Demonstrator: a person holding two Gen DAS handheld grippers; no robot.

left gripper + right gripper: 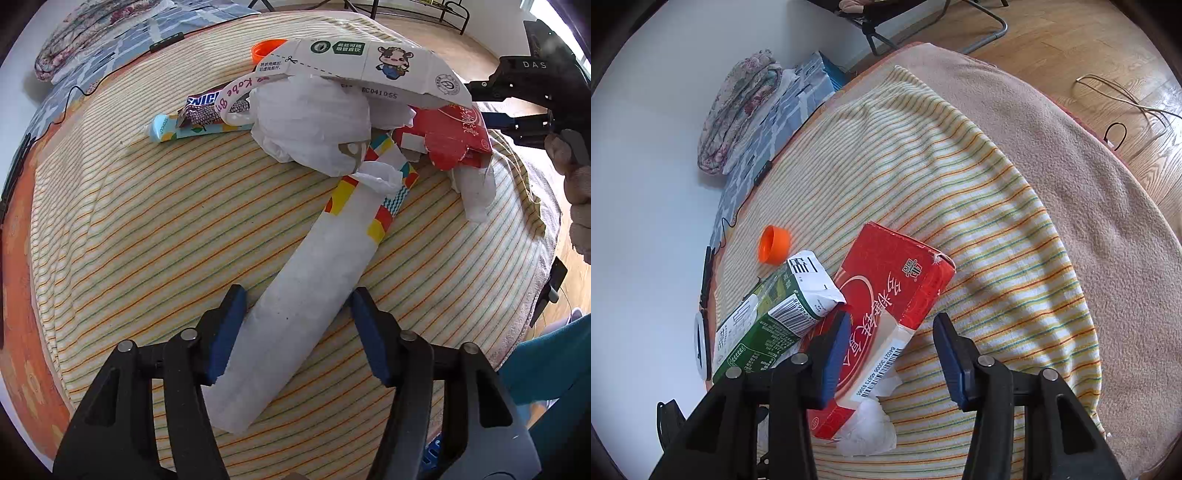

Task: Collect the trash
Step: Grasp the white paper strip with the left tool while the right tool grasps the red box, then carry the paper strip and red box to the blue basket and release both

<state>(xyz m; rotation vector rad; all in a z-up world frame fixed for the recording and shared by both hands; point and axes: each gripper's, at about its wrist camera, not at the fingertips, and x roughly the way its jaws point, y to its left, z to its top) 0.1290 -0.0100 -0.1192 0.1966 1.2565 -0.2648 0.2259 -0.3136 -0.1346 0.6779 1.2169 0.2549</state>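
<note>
A pile of trash lies on a striped cloth point(147, 229). In the left wrist view my left gripper point(295, 332) is open, its fingers either side of a long white paper sleeve point(306, 295) with coloured edges. Behind it are crumpled white tissue point(314, 118), a milk carton point(369, 66), a red box point(454, 136), a Snickers wrapper point(201, 109), a blue tube point(166, 129) and an orange cap point(264, 48). My right gripper point(890, 347) is open over the red box point(886, 295), beside the green-and-white milk carton point(775, 314); the orange cap point(774, 244) lies beyond.
A folded floral quilt point(738, 110) and blue patterned sheet point(775, 122) lie at the far side. A black cable point(110, 70) runs along the cloth's edge. A tan blanket point(1071, 166) covers the right side. Wood floor point(1108, 55) and a chair frame point(979, 33) lie beyond.
</note>
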